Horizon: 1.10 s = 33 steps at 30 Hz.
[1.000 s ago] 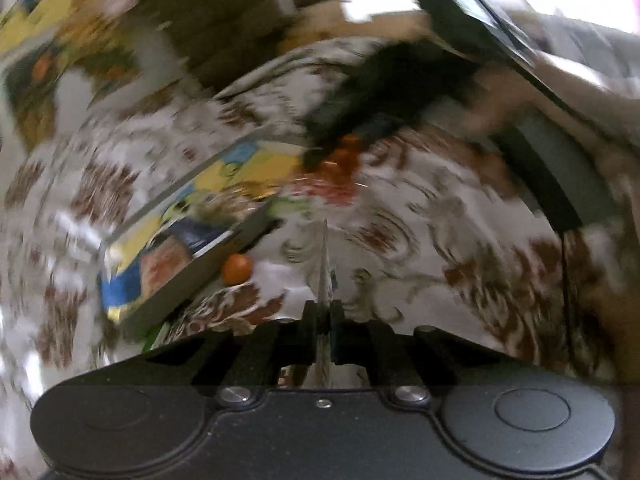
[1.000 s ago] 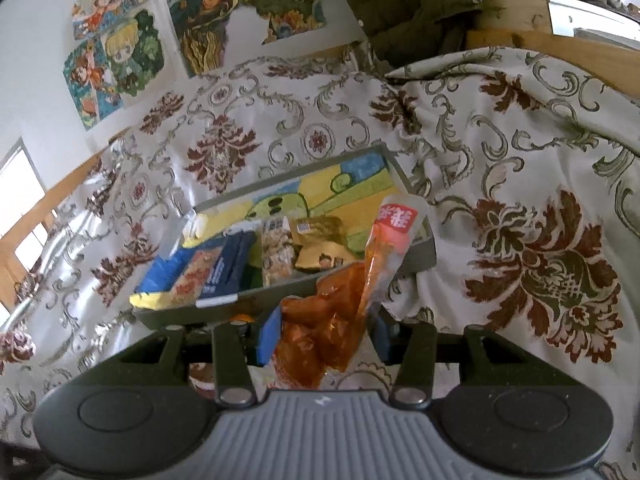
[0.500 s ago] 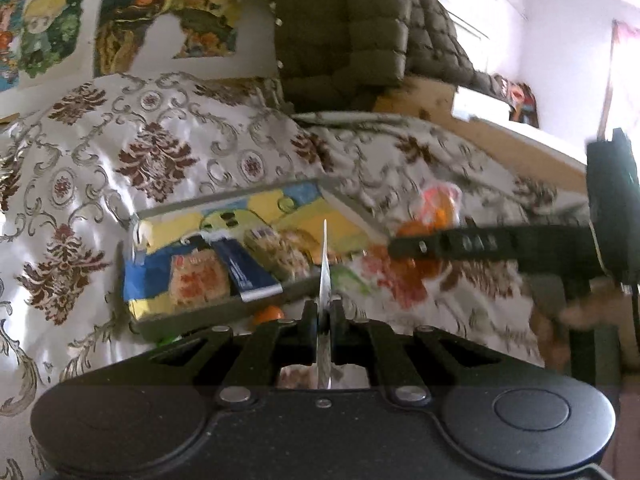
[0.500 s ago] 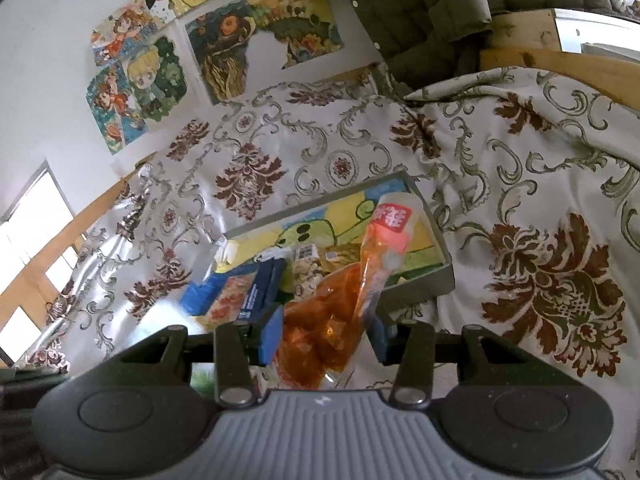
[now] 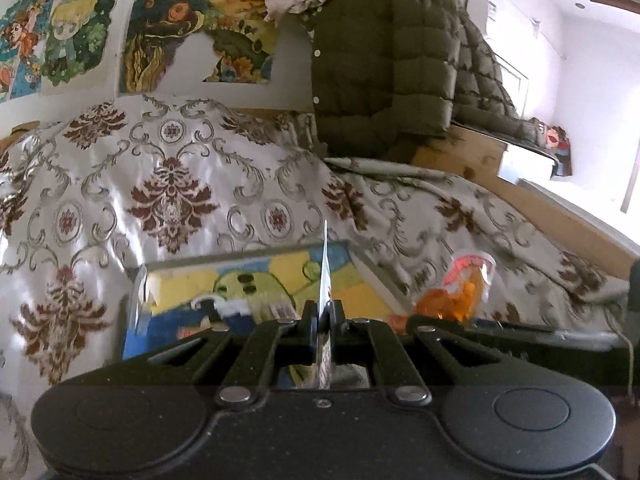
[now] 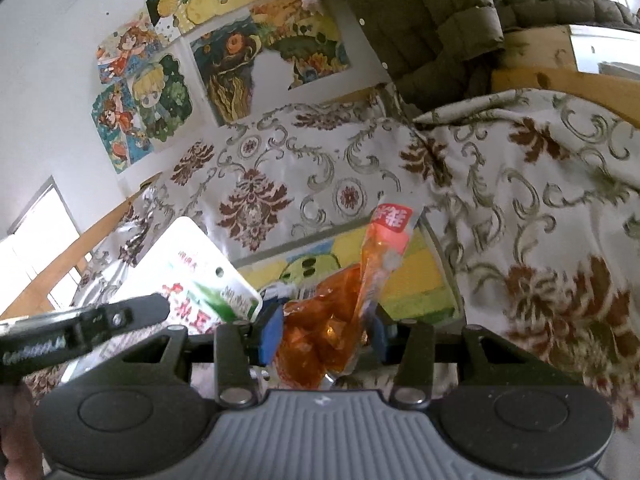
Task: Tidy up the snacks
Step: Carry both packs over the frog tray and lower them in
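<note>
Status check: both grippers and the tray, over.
Left gripper shut on flat white packet. Right gripper shut on orange snack bag. Tray ahead on patterned cloth, nothing blocking.

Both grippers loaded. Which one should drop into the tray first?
Right, probably. The right gripper holds the orange snack bag directly before the tray. The left gripper, clamped on a flat white packet, sits off to the tray's left.
</note>
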{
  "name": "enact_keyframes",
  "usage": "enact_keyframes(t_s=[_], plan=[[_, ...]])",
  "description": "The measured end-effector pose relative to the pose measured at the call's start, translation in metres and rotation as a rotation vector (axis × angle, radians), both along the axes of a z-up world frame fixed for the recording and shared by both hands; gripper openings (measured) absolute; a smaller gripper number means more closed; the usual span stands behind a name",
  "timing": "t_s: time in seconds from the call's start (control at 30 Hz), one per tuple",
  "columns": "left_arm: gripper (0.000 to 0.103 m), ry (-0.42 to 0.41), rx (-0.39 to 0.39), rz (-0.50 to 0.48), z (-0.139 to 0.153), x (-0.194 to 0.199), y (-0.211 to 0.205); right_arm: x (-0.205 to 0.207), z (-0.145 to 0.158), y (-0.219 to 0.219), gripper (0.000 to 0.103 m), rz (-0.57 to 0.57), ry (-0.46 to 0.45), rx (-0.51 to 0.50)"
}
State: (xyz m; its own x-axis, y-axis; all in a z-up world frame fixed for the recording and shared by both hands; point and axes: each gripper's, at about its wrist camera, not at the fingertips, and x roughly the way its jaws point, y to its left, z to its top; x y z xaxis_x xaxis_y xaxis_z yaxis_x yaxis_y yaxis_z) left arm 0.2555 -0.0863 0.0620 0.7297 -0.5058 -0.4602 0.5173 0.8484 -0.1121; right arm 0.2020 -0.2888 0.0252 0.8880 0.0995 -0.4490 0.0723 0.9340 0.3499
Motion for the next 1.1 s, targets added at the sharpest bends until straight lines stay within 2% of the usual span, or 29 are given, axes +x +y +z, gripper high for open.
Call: enact_keyframes(t_s=[0.17,0.3,0.5,0.67,0.8,1.0,1.03,1.1], plan=[[0.005,0.000,0.011,0.015,-0.005,0.040,-0.026,0.030,-0.003,-0.012,0.050,-0.029,-0.008,-0.015],[0.005,0.013,0.026,0.007,-0.014,0.067,-0.047,0.057,-0.013,-0.027,0.050,-0.058,0.001,0.034],[0.005,0.028,0.060,-0.016,-0.032,0.100,-0.073,0.081,-0.028,-0.041,0.050,-0.104,0.015,0.004],[0.005,0.086,0.039,-0.008,-0.044,0.124,-0.081,0.099,-0.039,-0.047,0.050,-0.103,0.045,-0.059],[0.005,0.149,-0.005,-0.003,-0.054,0.136,-0.081,0.105,-0.046,-0.043,0.052,-0.106,0.058,-0.096],[0.006,0.183,0.000,0.028,-0.067,0.141,-0.080,0.109,-0.051,-0.043,0.058,-0.112,0.066,-0.097],[0.007,0.182,0.006,0.037,-0.069,0.141,-0.080,0.109,-0.052,-0.044,0.061,-0.116,0.070,-0.096],[0.016,0.178,0.013,0.054,-0.069,0.141,-0.078,0.109,-0.054,-0.045,0.062,-0.125,0.078,-0.091]])
